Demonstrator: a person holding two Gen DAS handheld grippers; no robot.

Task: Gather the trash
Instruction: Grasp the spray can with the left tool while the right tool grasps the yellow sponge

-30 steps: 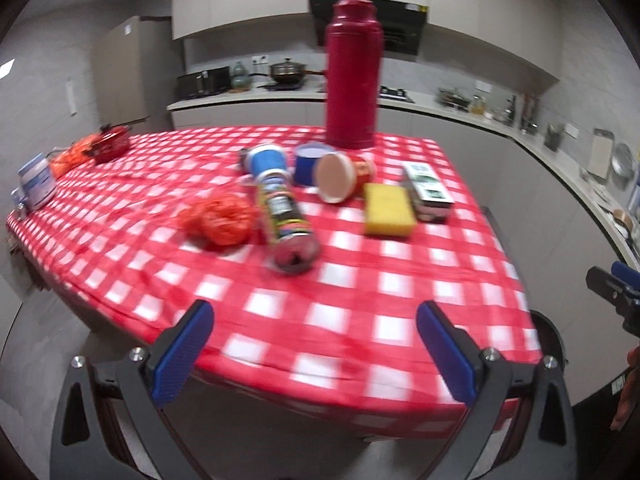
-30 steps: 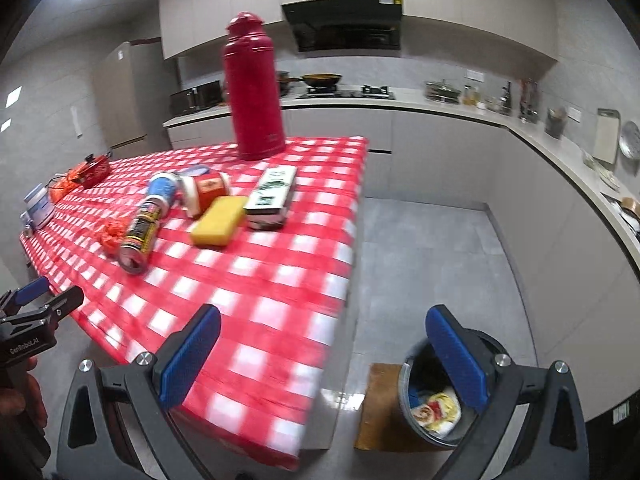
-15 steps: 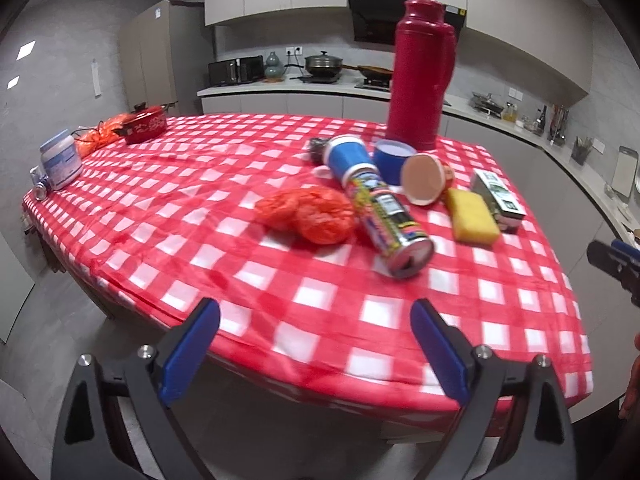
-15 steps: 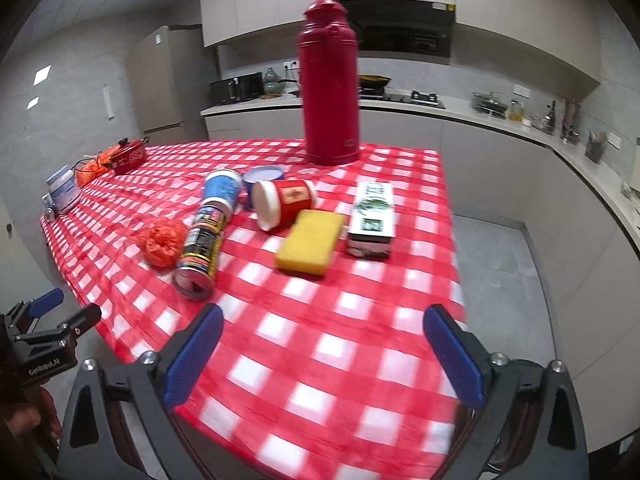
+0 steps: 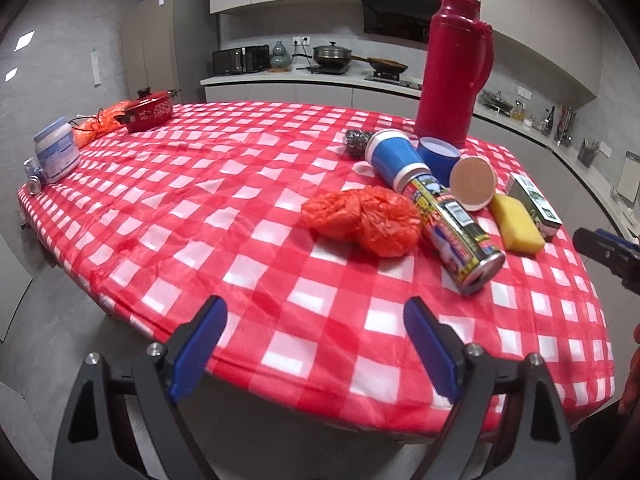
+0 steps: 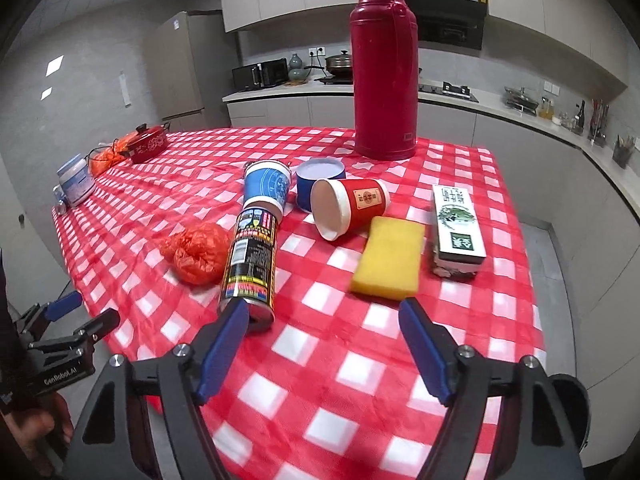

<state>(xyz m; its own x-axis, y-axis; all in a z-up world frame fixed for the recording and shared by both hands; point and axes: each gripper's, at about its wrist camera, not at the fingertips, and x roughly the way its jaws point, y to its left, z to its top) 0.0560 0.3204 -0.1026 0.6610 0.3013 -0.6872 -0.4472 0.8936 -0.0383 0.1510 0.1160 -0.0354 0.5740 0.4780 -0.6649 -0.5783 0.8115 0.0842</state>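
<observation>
The left hand-held gripper [image 5: 316, 348] hangs over the near edge of the surface [image 5: 224, 184], jaws wide but closing, with nothing between them, only checked cloth. The right hand-held gripper [image 6: 320, 346] is likewise wide and closing, also empty; its left fingertip overlaps the near end of the spray can [image 6: 250, 260] in the picture, though whether it touches I cannot tell.

Judging by how things lie, the collecting here has hardly begun. All the likely trash sits in one cluster on the right half of the surface: the crumpled orange bag [image 5: 362, 218] just beside the lying spray can, the tipped red paper cup [image 6: 348, 208], the blue cup [image 6: 266, 186] on its side, the blue tub [image 6: 320, 178], the yellow sponge [image 6: 388, 258] and the green box [image 6: 456, 228]. None is held. The tall red flask [image 6: 384, 68] stands upright behind them and probably stays.

The left view shows a metal scrubber [image 5: 356, 142] behind the blue cup, hidden in the right view. It also shows the right tool only as a dark tip at its right edge. The right view shows the box top and the cup's printed side, and a dark round rim at its lower right corner, possibly a bin; too little shows to say.
</observation>
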